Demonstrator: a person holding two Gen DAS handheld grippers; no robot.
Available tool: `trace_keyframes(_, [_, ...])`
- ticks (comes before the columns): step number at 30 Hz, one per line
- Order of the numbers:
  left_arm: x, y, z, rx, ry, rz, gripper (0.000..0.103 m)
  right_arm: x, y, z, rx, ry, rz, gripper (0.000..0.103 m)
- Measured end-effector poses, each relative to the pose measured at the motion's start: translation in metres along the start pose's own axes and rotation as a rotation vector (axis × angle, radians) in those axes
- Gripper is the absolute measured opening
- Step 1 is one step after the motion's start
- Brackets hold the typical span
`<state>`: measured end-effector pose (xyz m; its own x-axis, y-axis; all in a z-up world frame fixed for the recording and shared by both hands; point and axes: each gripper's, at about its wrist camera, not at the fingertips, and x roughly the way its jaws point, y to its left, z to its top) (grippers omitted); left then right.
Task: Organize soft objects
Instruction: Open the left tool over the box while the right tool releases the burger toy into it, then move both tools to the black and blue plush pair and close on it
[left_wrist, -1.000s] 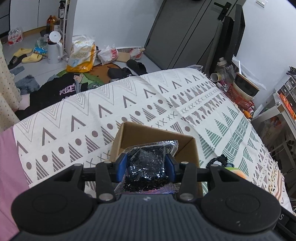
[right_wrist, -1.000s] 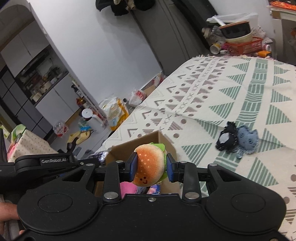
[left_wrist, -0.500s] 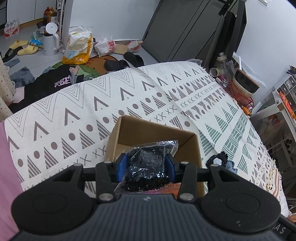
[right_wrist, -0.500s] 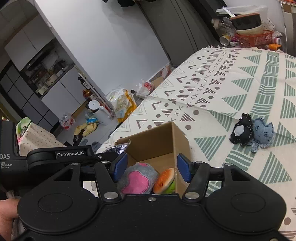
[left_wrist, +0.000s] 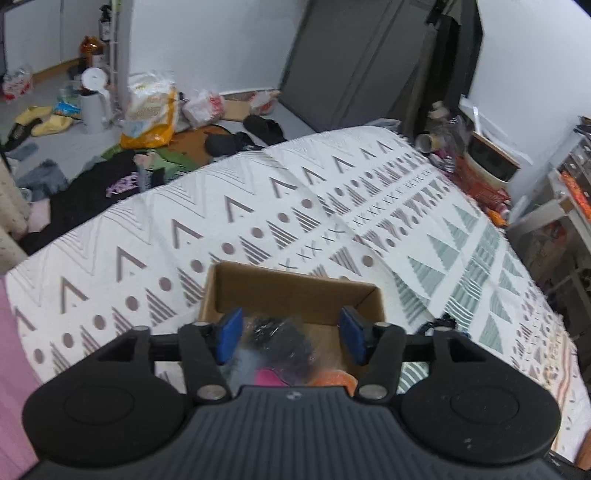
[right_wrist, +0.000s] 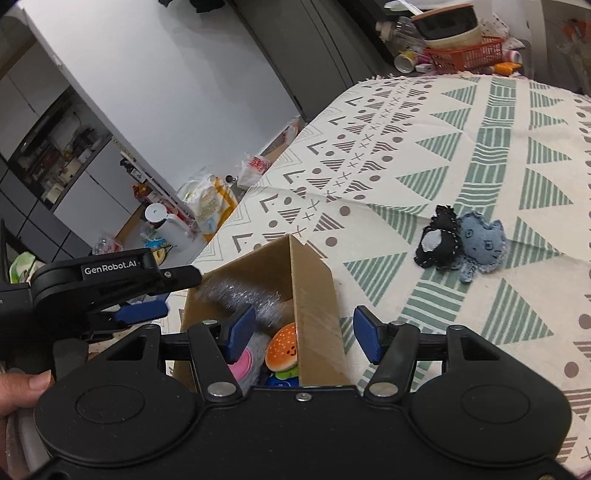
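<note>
The left gripper (left_wrist: 288, 334) had just let go; a second before, its blue pads were clamped on a crinkly bag of dark sparkly stuff, and now they stood wide apart above the cardboard box (left_wrist: 295, 291) at the lower middle of the left wrist view, with nothing between them; the bag (left_wrist: 280, 338) was a blur just below them, dropping or freshly landed inside the box, and I could not tell which. The right gripper (right_wrist: 303, 334) hung released too; its jaws were spread, straddling the near wall of the box at the bottom centre of its own view; the little burger plush (right_wrist: 282, 350) that it had held a second ago lay in the box, face up, beside a grey and pink soft toy (right_wrist: 245, 360); the silvery smear over them (right_wrist: 251, 295) was the bag seen from the other side. The box sat on the patterned bedspread (right_wrist: 461, 147).

So, by my reckoning, two more soft things were put away at almost the same time, and both grippers were free; what remained was the pair of small plushes at the right of the right wrist view, a black one (right_wrist: 437, 247) touching a pale blue one (right_wrist: 480, 243), lying on the bed well apart from the box; those looked like the next to fetch.
</note>
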<state>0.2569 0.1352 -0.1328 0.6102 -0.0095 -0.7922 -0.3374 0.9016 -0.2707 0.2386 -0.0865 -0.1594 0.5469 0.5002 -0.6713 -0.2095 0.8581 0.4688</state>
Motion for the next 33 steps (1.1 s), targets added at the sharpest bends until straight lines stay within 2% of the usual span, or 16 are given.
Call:
trace_keyframes(6, [-0.009,-0.011,-0.001,0.006,-0.015,0.018,0.063,-0.010,-0.014,0.006,0.039,-0.006,-0.003,0.059])
trace_keyframes(13, [-0.015,-0.037,-0.010,0.047,-0.011,0.015,0.064,-0.027,-0.034,0.015,0.074,-0.035,-0.017,0.064])
trace_keyframes(20, [-0.019,-0.062,-0.020,0.087,-0.007,0.012,0.065,-0.041,-0.046,0.024,0.040,-0.055,-0.023,0.078])
trace_keyframes(27, [-0.024,-0.083,-0.028,0.113,-0.019,0.026,0.073,-0.051,-0.061,0.032,0.026,-0.062,-0.035,0.078])
trace_keyframes(33, [-0.023,-0.100,-0.033,0.141,-0.024,0.026,0.074,-0.057,-0.069,0.041,0.007,-0.065,-0.026,0.079])
